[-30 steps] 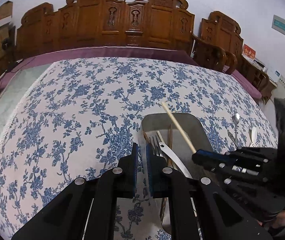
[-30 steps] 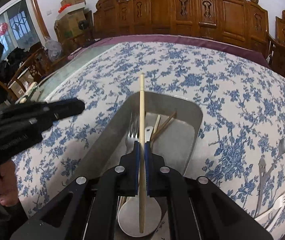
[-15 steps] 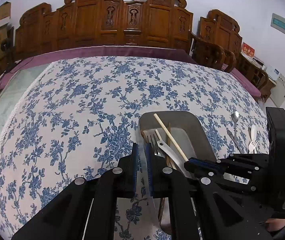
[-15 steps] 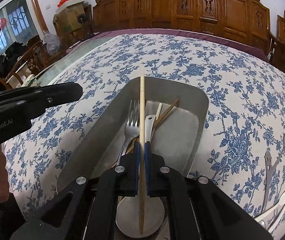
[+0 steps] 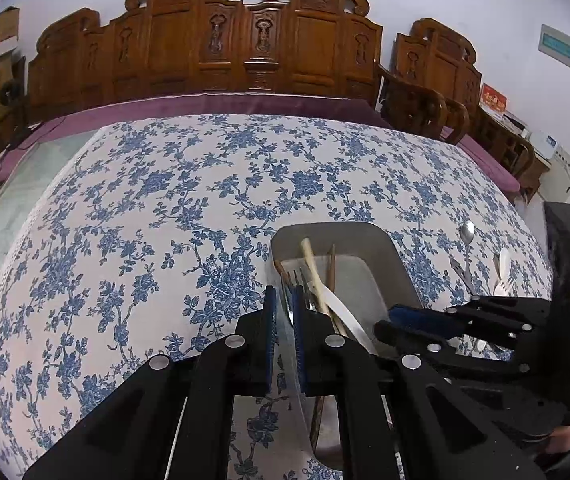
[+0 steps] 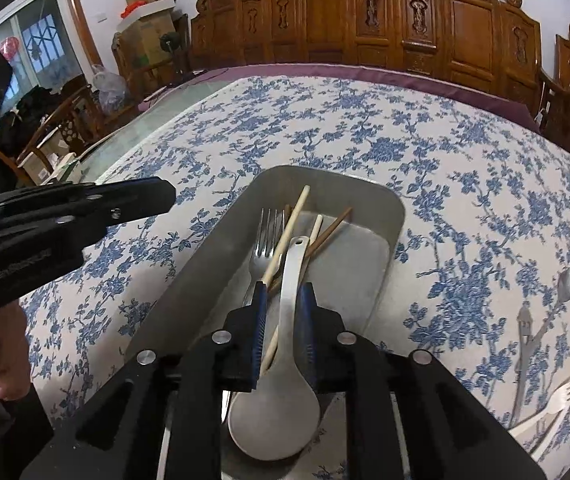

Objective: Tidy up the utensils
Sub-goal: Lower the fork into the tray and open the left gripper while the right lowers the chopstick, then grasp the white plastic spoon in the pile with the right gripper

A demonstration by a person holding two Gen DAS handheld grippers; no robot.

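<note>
A grey metal tray (image 6: 389, 216) (image 5: 399, 264) sits on the blue-flowered tablecloth. It holds a metal fork (image 6: 265, 240), a white spoon (image 6: 289, 304), a brown chopstick (image 6: 331, 228) and a pale chopstick (image 6: 287, 236) (image 5: 311, 264). My right gripper (image 6: 281, 320) (image 5: 395, 320) hovers open just above the tray's near end; the pale chopstick lies loose in the tray. My left gripper (image 5: 283, 312) (image 6: 165, 196) is shut on the tray's left rim.
More utensils lie on the cloth right of the tray: a metal spoon (image 6: 569, 280), a metal utensil (image 6: 523, 344), a white plastic fork (image 6: 561, 396). Carved wooden chairs (image 6: 405, 20) line the table's far edge.
My right gripper lowered the pale chopstick into the tray and opened; the chopstick now lies in the tray. The left gripper has stayed on the rim.
</note>
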